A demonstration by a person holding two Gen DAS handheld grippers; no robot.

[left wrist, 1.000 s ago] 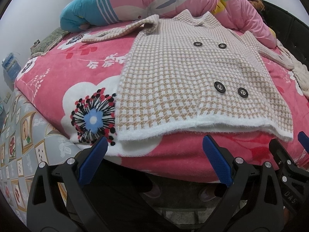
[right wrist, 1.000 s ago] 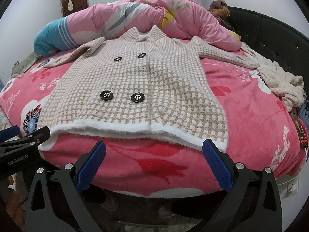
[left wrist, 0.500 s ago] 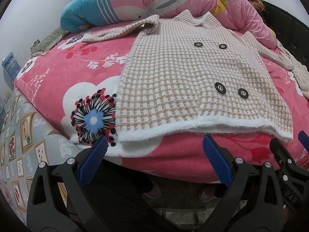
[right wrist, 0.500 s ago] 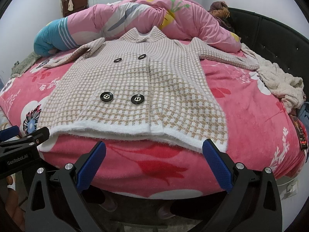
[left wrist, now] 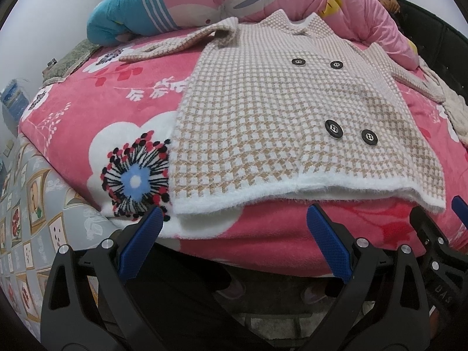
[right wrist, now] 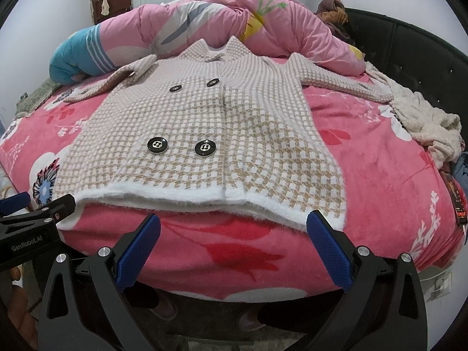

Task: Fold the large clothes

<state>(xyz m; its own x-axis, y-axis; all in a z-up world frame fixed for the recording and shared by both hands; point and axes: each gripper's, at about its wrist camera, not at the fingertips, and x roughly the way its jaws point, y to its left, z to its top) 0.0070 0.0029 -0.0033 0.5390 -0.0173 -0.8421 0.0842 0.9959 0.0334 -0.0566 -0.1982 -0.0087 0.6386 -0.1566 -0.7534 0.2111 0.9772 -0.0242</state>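
A: Left wrist view first. Where is the coat?

B: The checked coat [left wrist: 280,134] lies flat, buttons up, on the pink flowered blanket [left wrist: 96,111] of the bed, its white hem at the near edge. The left hand-held gripper [left wrist: 234,239] hangs just short of that hem, blue pads spread wide, holding nothing.

A: And the right wrist view?

B: Same coat [right wrist: 204,134], sleeves spread outward. Behind its collar is a rolled pink quilt [right wrist: 204,26]; right of the coat, a cream garment [right wrist: 424,120]. The right hand-held gripper [right wrist: 234,242] is also wide and empty, its right pad just below the hem's right corner.
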